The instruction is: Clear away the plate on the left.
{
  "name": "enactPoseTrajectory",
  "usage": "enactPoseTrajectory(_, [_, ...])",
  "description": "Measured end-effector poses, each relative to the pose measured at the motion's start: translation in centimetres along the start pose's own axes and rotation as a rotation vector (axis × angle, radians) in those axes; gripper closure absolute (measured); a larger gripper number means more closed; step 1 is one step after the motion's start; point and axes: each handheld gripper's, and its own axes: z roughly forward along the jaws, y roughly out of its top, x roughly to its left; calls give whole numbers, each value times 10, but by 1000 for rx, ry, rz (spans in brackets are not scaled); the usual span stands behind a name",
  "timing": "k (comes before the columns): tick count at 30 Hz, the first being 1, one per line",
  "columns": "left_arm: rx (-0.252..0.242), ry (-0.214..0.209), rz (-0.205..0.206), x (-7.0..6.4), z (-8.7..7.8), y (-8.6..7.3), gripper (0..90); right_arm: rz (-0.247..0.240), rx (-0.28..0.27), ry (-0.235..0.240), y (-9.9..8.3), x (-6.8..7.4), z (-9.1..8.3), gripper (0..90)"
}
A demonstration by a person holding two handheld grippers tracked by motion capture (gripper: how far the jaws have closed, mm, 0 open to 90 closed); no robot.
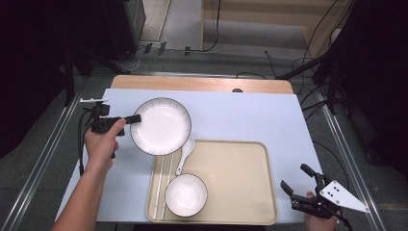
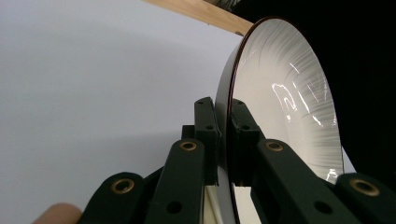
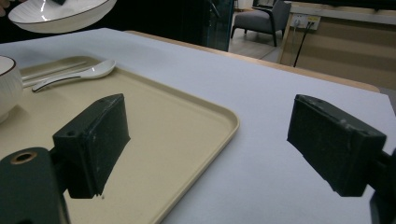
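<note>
My L gripper (image 1: 135, 118) pinches the plate (image 1: 161, 126) rim at its 9 o'clock, plate overlapping the tray (image 1: 240, 183) top-left corner. R gripper (image 1: 295, 182) spread wide, empty, past tray's 3 o'clock edge over bare table (image 1: 250, 115).

White-topped table (image 1: 250, 120) carries a beige tray (image 1: 240, 178).

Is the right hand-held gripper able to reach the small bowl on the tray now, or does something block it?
Probably yes. The right hand-held gripper is open and holds nothing, and bare tray lies between it and the small bowl. The spoon and chopsticks lie on the bowl's far side.
</note>
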Motion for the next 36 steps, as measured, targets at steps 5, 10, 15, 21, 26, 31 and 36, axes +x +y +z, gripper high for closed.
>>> enactPoseTrajectory(5, [12, -20, 14, -9, 8, -1, 850, -3, -4, 0, 0, 0, 0, 130])
enactPoseTrajectory(10, [25, -27, 29, -18, 18, -3, 849, -5, -5, -1, 1, -1, -1, 130])
enactPoseTrajectory(15, [38, -46, 42, -27, 26, -5, 849, -6, -3, 0, 0, 0, -1, 131])
enactPoseTrajectory(21, [47, -60, 60, -38, 35, -6, 849, 1, -3, 1, 0, -1, -1, 131])
enactPoseTrajectory(26, [62, -73, 69, -46, 42, -8, 849, -2, -3, 1, 1, 0, -1, 130])
enactPoseTrajectory(31, [74, -83, 78, -52, 52, -11, 848, -2, -6, 0, 1, -1, -1, 130])
enactPoseTrajectory(36, [86, -95, 81, -58, 61, -14, 848, 0, -3, 2, 0, -1, -1, 131])
